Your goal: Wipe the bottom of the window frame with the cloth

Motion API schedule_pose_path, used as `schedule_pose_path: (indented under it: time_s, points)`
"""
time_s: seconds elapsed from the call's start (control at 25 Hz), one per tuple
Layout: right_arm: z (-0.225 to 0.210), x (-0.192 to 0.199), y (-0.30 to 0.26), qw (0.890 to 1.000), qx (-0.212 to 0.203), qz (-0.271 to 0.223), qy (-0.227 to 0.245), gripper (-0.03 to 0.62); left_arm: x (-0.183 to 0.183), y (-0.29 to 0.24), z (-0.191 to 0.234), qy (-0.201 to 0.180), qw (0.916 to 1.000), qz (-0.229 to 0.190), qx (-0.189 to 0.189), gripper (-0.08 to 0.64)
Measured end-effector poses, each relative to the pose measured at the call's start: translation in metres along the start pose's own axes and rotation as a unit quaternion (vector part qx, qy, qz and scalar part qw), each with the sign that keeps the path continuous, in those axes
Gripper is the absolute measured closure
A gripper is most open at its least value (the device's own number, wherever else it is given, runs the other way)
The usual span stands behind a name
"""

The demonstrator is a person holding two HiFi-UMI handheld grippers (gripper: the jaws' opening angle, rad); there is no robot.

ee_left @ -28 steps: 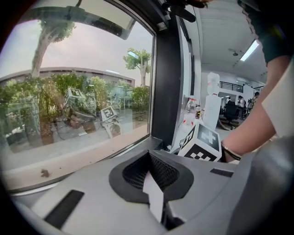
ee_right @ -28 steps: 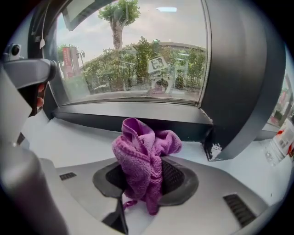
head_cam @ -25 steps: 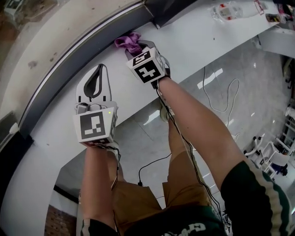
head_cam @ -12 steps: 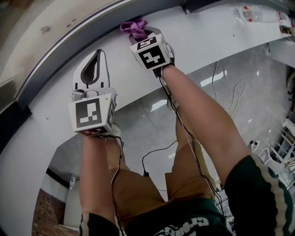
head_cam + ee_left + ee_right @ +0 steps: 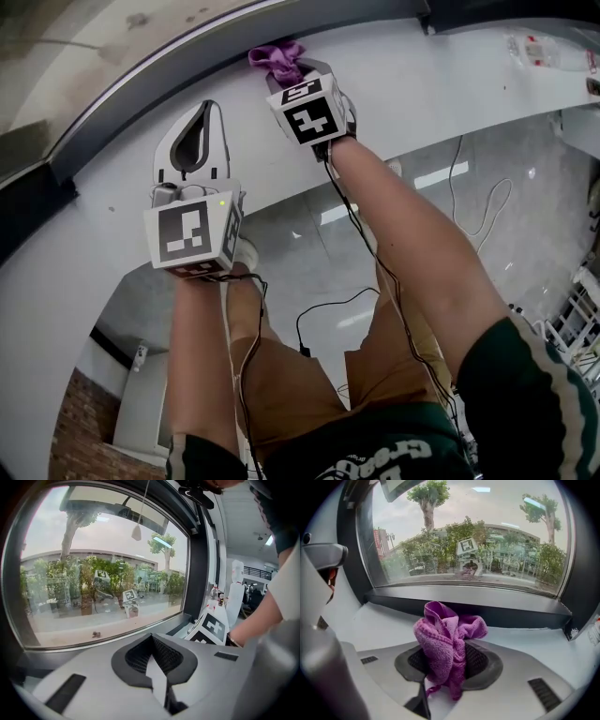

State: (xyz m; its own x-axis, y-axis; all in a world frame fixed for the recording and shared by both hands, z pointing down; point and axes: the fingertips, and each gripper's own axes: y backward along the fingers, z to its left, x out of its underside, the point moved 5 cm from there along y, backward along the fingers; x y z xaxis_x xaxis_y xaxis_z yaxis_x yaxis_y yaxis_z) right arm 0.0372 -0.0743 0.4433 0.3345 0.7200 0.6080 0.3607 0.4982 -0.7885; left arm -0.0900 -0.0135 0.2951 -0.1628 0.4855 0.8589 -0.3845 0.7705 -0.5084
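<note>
White sill (image 5: 422, 66) up top: right gripper (image 5: 296, 82) squeezes purple cloth (image 5: 445, 639) by the window frame (image 5: 511, 616); left gripper (image 5: 202, 117) jaws pressed together.

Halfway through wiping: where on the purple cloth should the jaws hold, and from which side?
The present hold looks right: the right gripper is shut across the bunched middle of the cloth, coming from the room side over the sill. A puffy wad sticks out past the jaw tips toward the dark window frame, so fabric, not plastic, should touch it.
</note>
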Motion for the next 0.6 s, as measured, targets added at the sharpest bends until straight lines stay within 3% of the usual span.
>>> schedule_pose_path:
  time_s: [0.6]
  points:
    - [0.104, -0.018, -0.028, 0.998, -0.042, 0.01, 0.045, 0.425, 0.028, 0.065, 0.079, 0.025, 0.9985, -0.004, -0.05, 0.554]
